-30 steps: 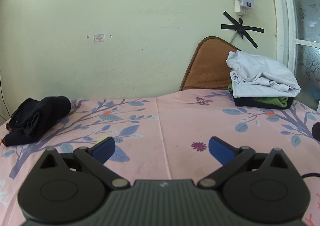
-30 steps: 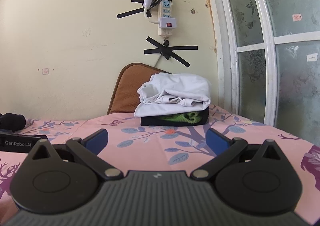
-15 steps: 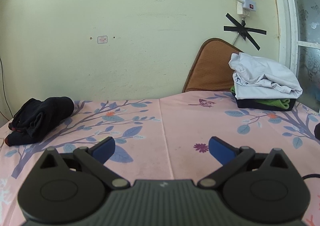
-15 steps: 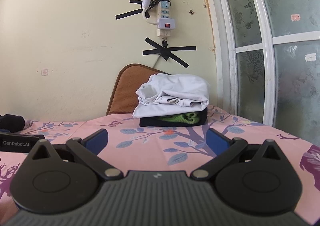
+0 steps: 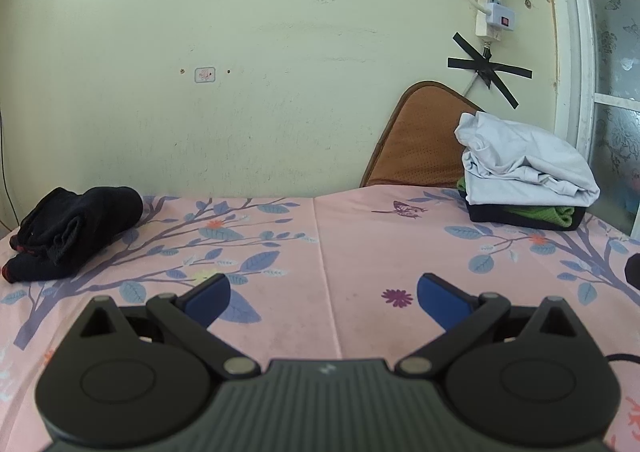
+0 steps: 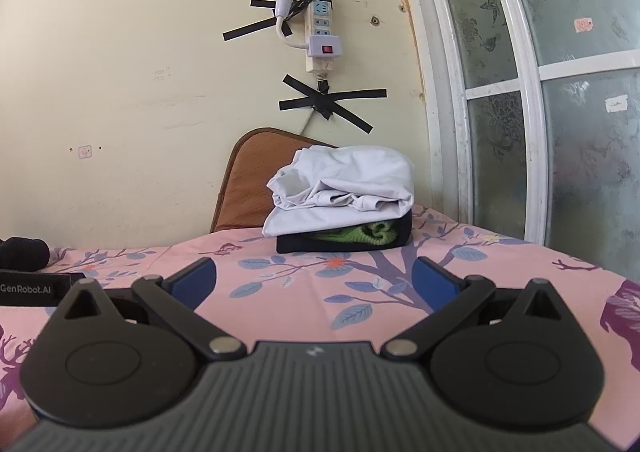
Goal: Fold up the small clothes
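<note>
The left gripper (image 5: 322,290) is hovering over the pink cloth (image 5: 352,252) with jaws spread wide and nothing between them; the right gripper (image 6: 314,278) is doing the same. A crumpled black garment (image 5: 76,228) is lying far left on the cloth. A folded stack (image 6: 344,199), white over green over black, is sitting far right, touching the brown cushion (image 6: 248,179) behind it.

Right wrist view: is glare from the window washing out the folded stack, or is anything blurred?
Right wrist view: no glare, the window is frosted and the folded stack is evenly lit and sharp, though the window frame bows with fisheye distortion. Left wrist view: soft light, sharp too; the black garment shows little detail.
</note>
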### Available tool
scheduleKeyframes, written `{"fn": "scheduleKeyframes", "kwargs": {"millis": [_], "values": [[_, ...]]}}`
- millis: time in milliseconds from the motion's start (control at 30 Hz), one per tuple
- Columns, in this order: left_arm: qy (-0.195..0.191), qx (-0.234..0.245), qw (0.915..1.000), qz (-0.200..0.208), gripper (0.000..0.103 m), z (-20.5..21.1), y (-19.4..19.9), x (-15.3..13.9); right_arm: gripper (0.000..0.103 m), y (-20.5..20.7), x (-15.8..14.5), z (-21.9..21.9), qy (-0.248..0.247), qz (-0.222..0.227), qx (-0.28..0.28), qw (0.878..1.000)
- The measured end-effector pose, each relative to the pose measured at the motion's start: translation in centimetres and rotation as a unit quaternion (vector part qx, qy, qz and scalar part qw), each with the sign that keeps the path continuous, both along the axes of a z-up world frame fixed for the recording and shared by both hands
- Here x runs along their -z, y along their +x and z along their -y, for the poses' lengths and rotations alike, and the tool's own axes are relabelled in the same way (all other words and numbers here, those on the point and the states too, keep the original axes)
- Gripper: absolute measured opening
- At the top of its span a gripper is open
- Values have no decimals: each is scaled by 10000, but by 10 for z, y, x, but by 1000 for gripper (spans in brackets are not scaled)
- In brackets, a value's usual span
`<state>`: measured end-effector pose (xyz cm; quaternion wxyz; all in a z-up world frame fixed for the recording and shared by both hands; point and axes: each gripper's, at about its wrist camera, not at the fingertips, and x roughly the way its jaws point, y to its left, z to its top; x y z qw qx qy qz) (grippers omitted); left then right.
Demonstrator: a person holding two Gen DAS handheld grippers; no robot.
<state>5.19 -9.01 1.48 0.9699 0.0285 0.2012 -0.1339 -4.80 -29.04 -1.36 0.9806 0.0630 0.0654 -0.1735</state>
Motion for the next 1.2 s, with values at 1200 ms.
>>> {"fn": "scheduleKeyframes", "kwargs": {"millis": [1200], "values": [[18, 15, 10000, -35, 103, 0, 1, 0, 103, -1, 2, 3, 149, 18, 125, 9998]]}}
